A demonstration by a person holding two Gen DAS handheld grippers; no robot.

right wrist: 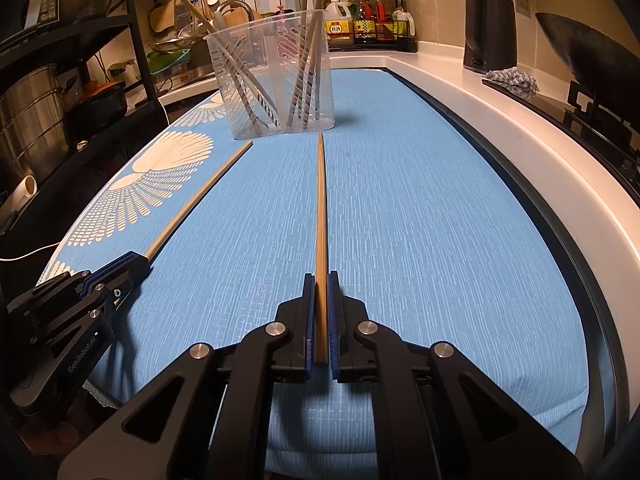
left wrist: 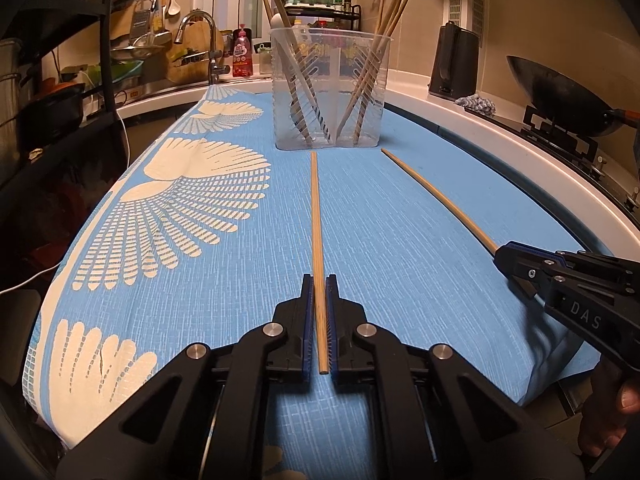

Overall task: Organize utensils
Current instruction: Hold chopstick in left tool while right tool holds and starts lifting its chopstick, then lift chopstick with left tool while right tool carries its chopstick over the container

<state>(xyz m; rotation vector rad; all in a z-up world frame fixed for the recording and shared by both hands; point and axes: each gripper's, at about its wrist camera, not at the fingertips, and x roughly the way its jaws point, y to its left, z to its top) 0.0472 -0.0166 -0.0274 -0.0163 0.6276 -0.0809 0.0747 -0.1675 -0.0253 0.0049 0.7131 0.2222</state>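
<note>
- Landmark: clear plastic holder (left wrist: 330, 88), upright at the far end of the blue patterned cloth (left wrist: 420, 208) covering the desk (right wrist: 480, 128).
- Holder split by a central divider into two compartments; both already stocked.
- Compartment on the left in the left wrist view: several wooden chopsticks leaning outward, plus what looks like a white spoon (left wrist: 278, 22); exact count not readable.
- Compartment on the right in that view: a bundle of wooden chopsticks (left wrist: 390, 12) leaning toward the right rim.
- Sorting judged well advanced: most utensils stand in the holder; only two chopsticks remain outside it.
- Left claw (left wrist: 320, 280) clamped on the near end of the left chopstick (left wrist: 315, 208); far tip pointing at the holder, stopping just short of its base.
- Right claw (right wrist: 321, 278) clamped likewise on the right chopstick (right wrist: 320, 200); tip near the holder's front wall.
- Both sticks aligned lengthwise toward the holder, well apart from each other; whether either shaft is lifted clear of the cloth not certain.
- Remaining, as judged: carrying both sticks to the holder and dropping them tip-down into a chopstick compartment.
- No other loose utensils visible on the cloth near the holder.
- Risk noted: long thin sticks held at one end may pivot in the grip during the lift.
</note>
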